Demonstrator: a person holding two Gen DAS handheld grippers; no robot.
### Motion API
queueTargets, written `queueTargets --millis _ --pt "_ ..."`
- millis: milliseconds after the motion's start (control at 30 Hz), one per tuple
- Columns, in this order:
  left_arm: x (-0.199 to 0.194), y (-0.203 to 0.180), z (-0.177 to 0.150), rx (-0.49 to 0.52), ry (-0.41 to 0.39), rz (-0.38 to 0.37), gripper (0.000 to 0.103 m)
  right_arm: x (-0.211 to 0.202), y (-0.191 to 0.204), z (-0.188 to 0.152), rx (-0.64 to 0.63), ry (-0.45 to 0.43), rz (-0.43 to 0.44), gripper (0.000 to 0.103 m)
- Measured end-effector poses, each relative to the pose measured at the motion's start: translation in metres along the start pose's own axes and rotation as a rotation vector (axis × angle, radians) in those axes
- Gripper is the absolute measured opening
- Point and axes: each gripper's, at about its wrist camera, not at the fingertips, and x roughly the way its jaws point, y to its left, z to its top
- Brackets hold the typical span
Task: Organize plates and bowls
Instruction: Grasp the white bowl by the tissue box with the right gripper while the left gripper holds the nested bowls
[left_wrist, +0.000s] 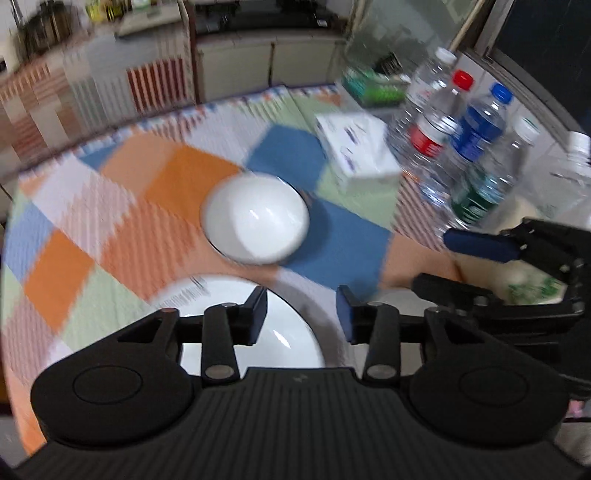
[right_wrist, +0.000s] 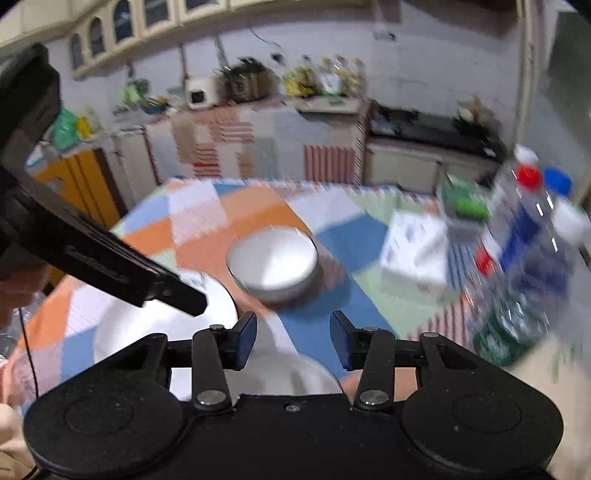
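A white bowl (left_wrist: 256, 219) (right_wrist: 273, 258) stands on the checked tablecloth (left_wrist: 129, 221) near the middle of the round table. Closer in lies a white plate (left_wrist: 225, 306) (right_wrist: 162, 325). My left gripper (left_wrist: 301, 314) hangs above the plate's right part, open, with nothing between its pads. A second white dish (right_wrist: 284, 373) lies under my right gripper (right_wrist: 293, 338), which is also open and holds nothing. The right gripper (left_wrist: 448, 266) also shows at the right in the left wrist view. One left finger (right_wrist: 181, 297) reaches over the plate in the right wrist view. Both views are blurred.
A white tissue box (left_wrist: 358, 147) (right_wrist: 413, 254) sits right of the bowl. Several water bottles (left_wrist: 461, 147) (right_wrist: 524, 240) stand at the table's right side, with a green packet (left_wrist: 373, 86) behind them. Kitchen counters and cupboards (right_wrist: 258, 147) line the far wall.
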Motion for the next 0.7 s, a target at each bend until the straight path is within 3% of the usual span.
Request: queueTargets --millis 133,267,467,700 --pt "0.008 0.018 0.015 0.015 -0.016 0.029 0.045 0.016 0.0 0.015 -0.012 -0.036 0.053 0.062" --pt "0.02 0.042 0.024 -0.031 -0.009 0.005 0.053 0.047 -0.004 0.029 0.031 0.043 0.051 0.062" --pt "0.055 0.076 0.033 -0.105 -0.065 0.147 0.053 0.099 -0.031 0.045 0.273 0.166 0.126 0.062" --pt "0.099 0.114 0.038 -0.193 -0.042 0.061 0.053 0.159 -0.049 0.043 0.438 0.268 0.085 0.062"
